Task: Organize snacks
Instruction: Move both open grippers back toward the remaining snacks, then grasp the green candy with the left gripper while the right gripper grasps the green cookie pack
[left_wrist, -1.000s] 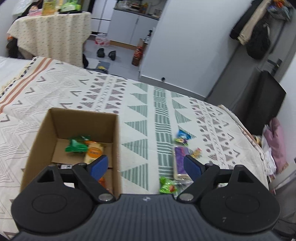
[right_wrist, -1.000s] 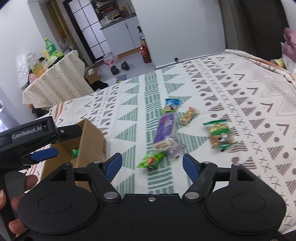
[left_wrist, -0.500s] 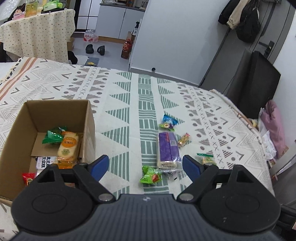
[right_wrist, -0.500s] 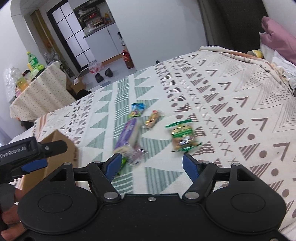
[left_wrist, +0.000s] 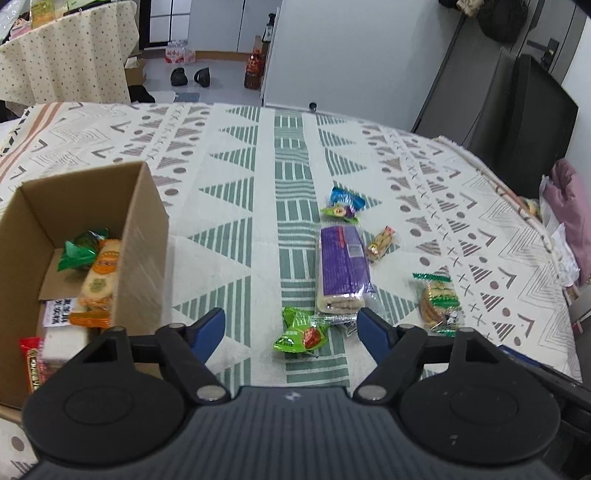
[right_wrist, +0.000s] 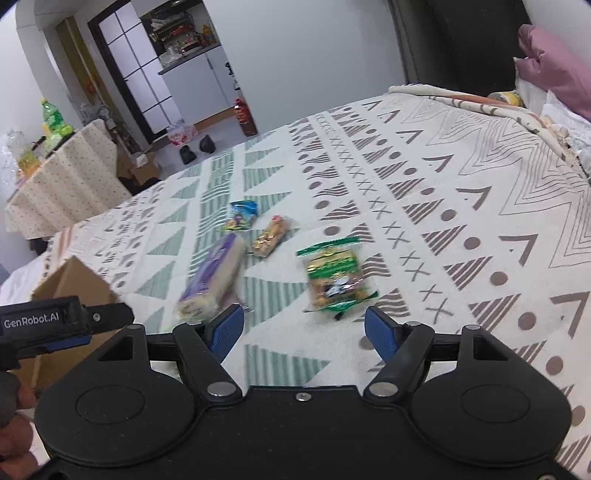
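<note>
A: Nearest first. How does the left gripper (left_wrist: 291, 330) stand?

B: Its jaws are spread wide with nothing between them. It hangs above the patterned bedspread (left_wrist: 229, 206), and a green packet (left_wrist: 299, 331) lies on the cloth in the gap between the 2 blue pads.

A: And the right gripper (right_wrist: 303, 329)?

B: Spread wide too, holding nothing. A green-edged cookie pack (right_wrist: 337, 277) lies on the bedspread just ahead of it, nearer the right-hand pad.

A: Where do the snacks go?

B: A cardboard box (left_wrist: 142, 254) sits on the bedspread to the left. Inside it I can see a long orange pack (left_wrist: 99, 275) leaning toward the right wall, a green wrapper (left_wrist: 79, 251) behind it, a white pack with dark print (left_wrist: 59, 312) and a red packet (left_wrist: 32, 365) at the near end.

A: What lies loose beyond the green packet?

B: A purple roll cake pack (left_wrist: 341, 271) lies lengthwise, its near end touching the green packet's clear wrapper. To its right is a small yellow candy (left_wrist: 380, 243), and farther right the cookie pack. Beyond the purple pack is a blue packet (left_wrist: 345, 203).

A: Anything else close by?

B: In the right wrist view, fingers (right_wrist: 14, 424) of a hand show at the lower left corner, under the left gripper's body.

A: And far off?

B: A table with a dotted cloth (left_wrist: 70, 55), shoes on the floor (left_wrist: 190, 76) and a bottle by the wall (left_wrist: 254, 66).
</note>
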